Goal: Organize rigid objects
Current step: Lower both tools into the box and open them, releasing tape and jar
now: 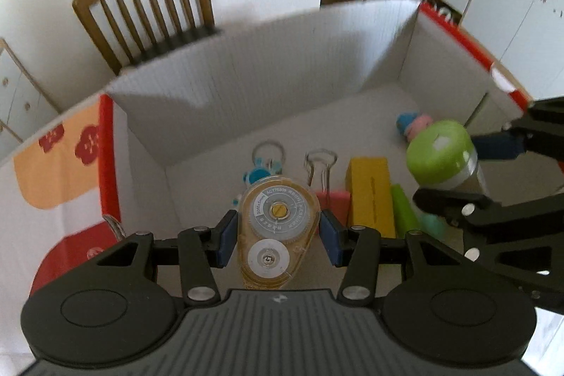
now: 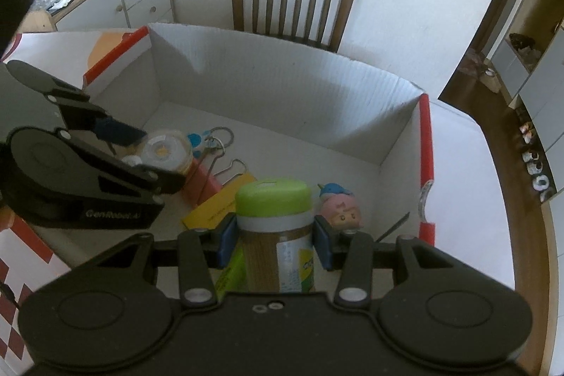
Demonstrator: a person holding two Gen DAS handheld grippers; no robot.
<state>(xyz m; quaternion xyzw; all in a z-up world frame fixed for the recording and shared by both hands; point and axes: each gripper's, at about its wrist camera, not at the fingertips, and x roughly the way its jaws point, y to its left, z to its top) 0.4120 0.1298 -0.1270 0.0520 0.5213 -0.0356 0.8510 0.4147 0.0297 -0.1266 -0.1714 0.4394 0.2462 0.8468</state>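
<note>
We have both claws loaded and hanging over the open white box (image 2: 282, 87). Left claw (image 1: 278, 231) is clamped on the yellow correction-tape dispenser (image 1: 276, 228), pads on its two flat sides. Right claw (image 2: 271, 242) is clamped on the green-lidded jar (image 2: 275, 228), pads just under the lid on the white band.

Already on the box floor: a yellow block (image 1: 370, 196), a pink block (image 1: 333, 198) with a wire binder clip (image 1: 319, 164) over it, a green piece (image 1: 403, 210), a key ring with blue charm (image 1: 266, 161) and a small pink-and-blue figure (image 2: 340, 208).

Step in hand, as we read it — placing, not picking. Both items are inside the box outline but neither looks set down yet.

Next move calls for lowering each to a bare patch of floor: the dispenser near the key ring, the jar between yellow block and figure. Tight there — the jar could knock the figure, so open the claws only once each item rests.
</note>
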